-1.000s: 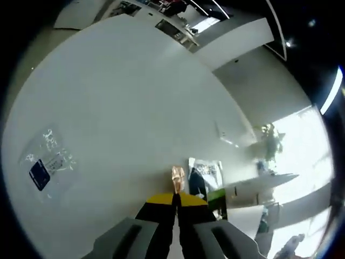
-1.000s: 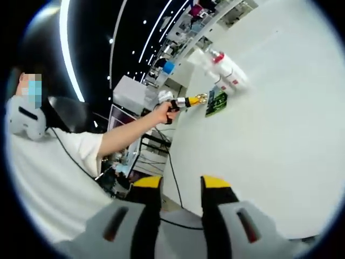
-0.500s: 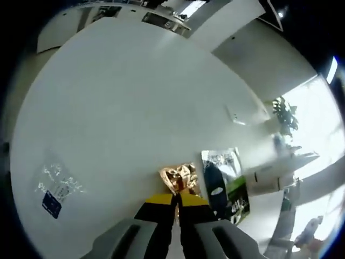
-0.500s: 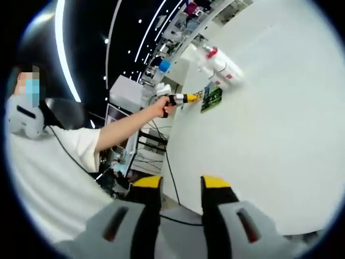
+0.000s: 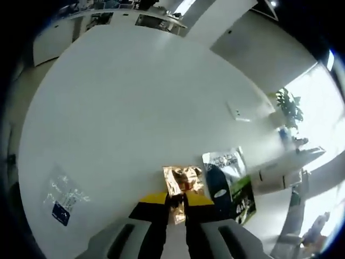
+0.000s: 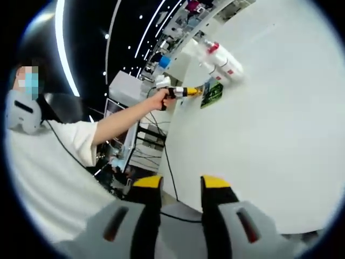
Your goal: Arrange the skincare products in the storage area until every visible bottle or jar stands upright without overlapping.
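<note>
On the white table (image 5: 135, 97), near its far edge from where we stand, our left gripper (image 5: 175, 204) has its jaws pressed around the lower edge of a gold foil packet (image 5: 183, 183) — the foil shows between the yellow tips, so we judge it pinched, probably to lift it or drag it clear of its neighbour. Just beside the packet lies a flat pouch in white, dark blue and green (image 5: 230, 181), close enough that the two nearly touch; we cannot tell whether they overlap. Well apart, toward the near side in the left gripper view, a clear plastic sachet with a blue label (image 5: 62, 195) lies flat.

In the right gripper view the same arm reaches out from the person's white sleeve to the table's corner, where two white bottles with red caps (image 6: 221, 59) lie on their sides — these are what has to stand upright. Our right gripper (image 6: 180, 189) hangs off the table's edge with its jaws parted and nothing between them, held back, we judge, until the left hand finishes.
</note>
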The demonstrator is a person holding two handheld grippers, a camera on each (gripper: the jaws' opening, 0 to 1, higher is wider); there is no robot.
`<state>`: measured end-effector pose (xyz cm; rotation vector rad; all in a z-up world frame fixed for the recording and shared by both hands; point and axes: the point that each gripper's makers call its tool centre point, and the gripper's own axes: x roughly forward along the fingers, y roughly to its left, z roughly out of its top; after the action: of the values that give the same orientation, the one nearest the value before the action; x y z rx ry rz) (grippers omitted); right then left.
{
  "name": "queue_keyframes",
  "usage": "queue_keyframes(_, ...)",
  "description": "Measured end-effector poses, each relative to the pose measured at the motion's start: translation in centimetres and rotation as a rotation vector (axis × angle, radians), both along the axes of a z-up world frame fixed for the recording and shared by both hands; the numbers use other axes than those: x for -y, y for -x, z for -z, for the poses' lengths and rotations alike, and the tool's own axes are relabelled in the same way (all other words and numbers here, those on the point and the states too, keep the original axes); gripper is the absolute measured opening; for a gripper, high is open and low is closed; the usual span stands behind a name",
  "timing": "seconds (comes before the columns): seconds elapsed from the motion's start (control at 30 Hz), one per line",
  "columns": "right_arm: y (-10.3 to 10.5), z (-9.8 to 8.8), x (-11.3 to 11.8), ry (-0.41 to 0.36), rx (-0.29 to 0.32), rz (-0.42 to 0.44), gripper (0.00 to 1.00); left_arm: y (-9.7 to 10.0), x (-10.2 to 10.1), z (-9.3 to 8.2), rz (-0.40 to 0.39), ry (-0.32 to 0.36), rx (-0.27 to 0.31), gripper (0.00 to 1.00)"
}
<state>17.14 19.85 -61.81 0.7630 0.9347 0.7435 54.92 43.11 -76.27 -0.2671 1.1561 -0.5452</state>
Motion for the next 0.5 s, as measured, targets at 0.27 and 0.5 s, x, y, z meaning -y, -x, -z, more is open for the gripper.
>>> queue_keyframes(0.27, 0.0, -0.1, -0.3, -0.003, 0.009, -0.018, 0.29, 0.0, -0.4, 0.2, -0.045, 0.020, 0.003, 0.12)
queue_keyframes(0.5, 0.3, 0.3, -0.7, -0.005, 0.000, -0.034, 0.29, 0.0, -1.7, 0.0, -0.082, 0.006, 0.019, 0.18)
